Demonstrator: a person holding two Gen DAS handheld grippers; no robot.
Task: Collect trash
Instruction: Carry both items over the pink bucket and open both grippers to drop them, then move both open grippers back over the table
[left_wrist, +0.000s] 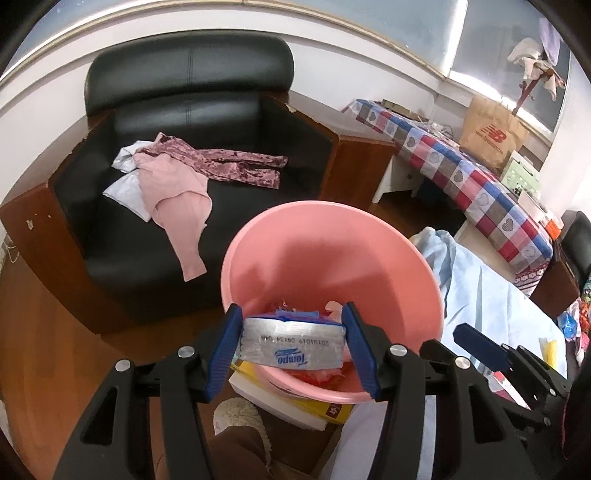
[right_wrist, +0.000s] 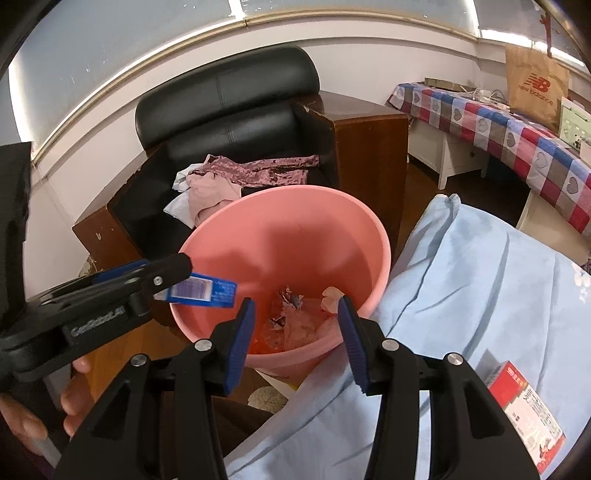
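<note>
A pink plastic bin (left_wrist: 332, 243) stands beside the bed with crumpled wrappers at its bottom (right_wrist: 291, 317). My left gripper (left_wrist: 291, 343) is shut on a silver and blue Tempo tissue pack (left_wrist: 291, 347) and holds it over the near rim of the bin. In the right wrist view the left gripper (right_wrist: 173, 280) comes in from the left with the blue pack (right_wrist: 203, 291) at the bin's left rim. My right gripper (right_wrist: 295, 343) is open and empty, above the bin's near edge (right_wrist: 288, 362).
A black leather armchair (left_wrist: 184, 110) with pink clothes (left_wrist: 173, 184) on it stands behind the bin. A light blue bedsheet (right_wrist: 480, 295) lies to the right, with a red and white box (right_wrist: 524, 410) on it. A checkered table (left_wrist: 461, 173) holds a brown paper bag (left_wrist: 491, 133).
</note>
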